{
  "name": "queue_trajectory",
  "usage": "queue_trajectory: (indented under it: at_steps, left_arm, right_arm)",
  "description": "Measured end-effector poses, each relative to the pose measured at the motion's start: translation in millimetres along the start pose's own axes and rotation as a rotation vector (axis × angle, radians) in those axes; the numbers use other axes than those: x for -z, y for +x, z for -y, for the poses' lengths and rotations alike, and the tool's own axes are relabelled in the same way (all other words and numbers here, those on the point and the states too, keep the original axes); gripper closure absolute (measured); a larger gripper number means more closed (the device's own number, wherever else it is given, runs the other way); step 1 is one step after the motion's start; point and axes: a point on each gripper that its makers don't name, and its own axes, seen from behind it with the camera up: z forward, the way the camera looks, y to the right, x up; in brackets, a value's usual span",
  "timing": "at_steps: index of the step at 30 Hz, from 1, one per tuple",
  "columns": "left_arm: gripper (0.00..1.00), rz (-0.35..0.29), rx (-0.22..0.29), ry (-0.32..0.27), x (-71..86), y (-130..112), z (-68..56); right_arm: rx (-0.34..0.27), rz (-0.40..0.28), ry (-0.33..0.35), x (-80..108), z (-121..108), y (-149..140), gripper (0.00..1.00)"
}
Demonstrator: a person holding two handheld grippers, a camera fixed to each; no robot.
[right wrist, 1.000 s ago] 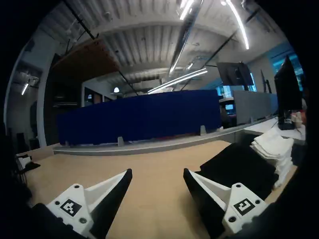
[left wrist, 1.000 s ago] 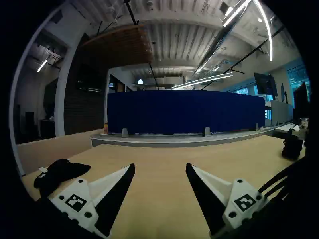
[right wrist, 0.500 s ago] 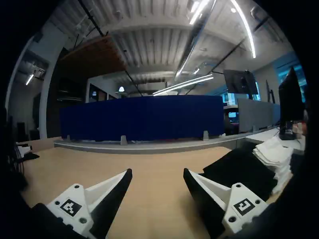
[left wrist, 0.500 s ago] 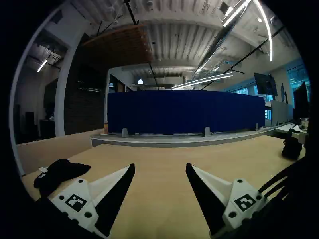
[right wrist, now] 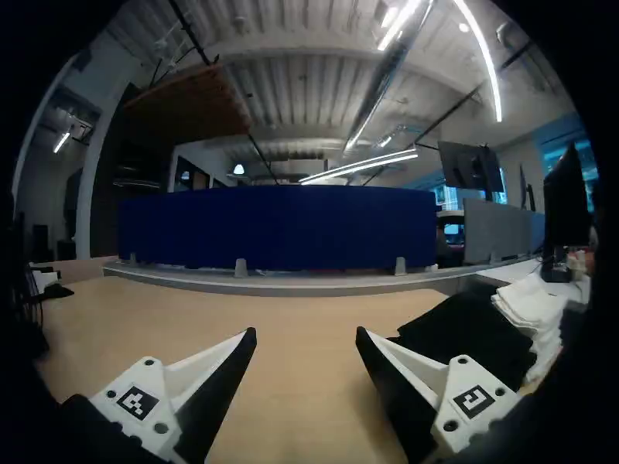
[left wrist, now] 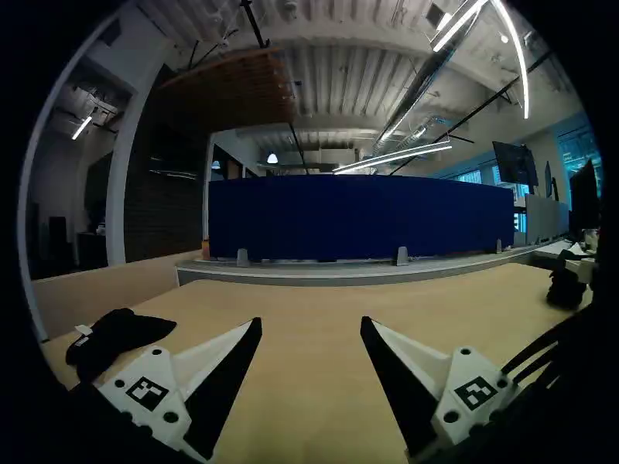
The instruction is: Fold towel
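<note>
In the right gripper view a black towel (right wrist: 464, 332) lies flat on the wooden table (right wrist: 302, 325) just right of my right gripper (right wrist: 306, 344). That gripper is open with nothing between its fingers. Beside the black towel stands a stack of folded white towels (right wrist: 538, 313). My left gripper (left wrist: 309, 336), seen in the left gripper view, is open too and holds nothing above the bare tabletop (left wrist: 325, 309). A crumpled black cloth (left wrist: 116, 332) lies at the left, close to the left finger.
A blue partition (left wrist: 356, 216) on a grey base runs along the table's far edge, and appears as the blue partition (right wrist: 278, 228) in the right gripper view. A dark object (left wrist: 566, 288) sits at the right edge. Monitors (right wrist: 565, 209) stand beyond the white stack.
The right gripper has swung slightly left and levelled, so the towels sit a bit farther right and lower. The left gripper has stayed still.
</note>
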Motion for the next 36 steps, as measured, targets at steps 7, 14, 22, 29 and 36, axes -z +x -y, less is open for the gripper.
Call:
queue_trajectory:
  at_steps: [7,14,22,29,36]
  left_arm:
    - [0.06,0.000,0.000,0.000,0.4,-0.4,0.5]
    - [0.06,0.000,0.000,0.000,0.6,-0.3,0.5]
    - [0.06,0.000,0.000,0.000,0.5,-0.1,0.2]
    - [0.05,0.000,0.000,0.000,0.8,-0.1,-0.1]
    - [0.06,0.000,0.000,0.000,-0.1,0.2,-0.6]
  right_arm:
    - [0.000,0.001,-0.003,2.1,0.0,0.7,0.00]
    - [0.000,0.002,-0.003,2.7,0.2,1.0,0.00]
    - [0.000,0.002,-0.003,2.3,0.0,1.5,0.00]
    - [-0.001,0.002,-0.003,3.1,-0.6,1.8,0.00]
    - [-0.001,0.002,-0.003,4.5,-0.5,2.6,0.00]
